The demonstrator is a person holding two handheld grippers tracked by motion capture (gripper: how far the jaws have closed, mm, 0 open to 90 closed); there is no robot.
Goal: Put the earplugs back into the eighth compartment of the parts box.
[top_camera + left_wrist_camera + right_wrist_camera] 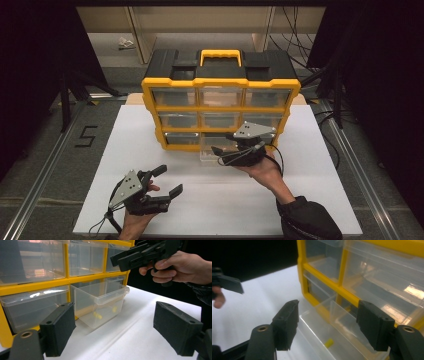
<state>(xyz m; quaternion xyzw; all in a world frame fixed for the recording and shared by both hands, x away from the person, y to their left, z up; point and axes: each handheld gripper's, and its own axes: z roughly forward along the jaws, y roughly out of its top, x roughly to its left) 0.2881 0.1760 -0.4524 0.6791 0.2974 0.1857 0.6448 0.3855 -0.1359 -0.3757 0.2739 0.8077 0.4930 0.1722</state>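
Note:
A yellow-and-black organizer [220, 85] with clear drawers stands at the back of the white table [240, 200]. Its bottom middle drawer [209, 154] is pulled out onto the table. A small yellow piece [329, 342] lies on that drawer's floor [100, 302]. My right gripper [225, 143] hovers just above the drawer's rim [310, 326], open, with nothing between its pads [327, 325]. My left gripper [170, 180] rests low at the table's front left, open and holding nothing [125, 330], pointing toward the drawer. The right gripper [117, 262] and its hand appear high in the left gripper view.
The other drawers [175, 96] are pushed in and look empty. A yellow carry handle [220, 54] tops the organizer. White table surface [150, 145] lies to the left of the drawer. Metal rails [45, 165] and cables [295, 35] flank the table.

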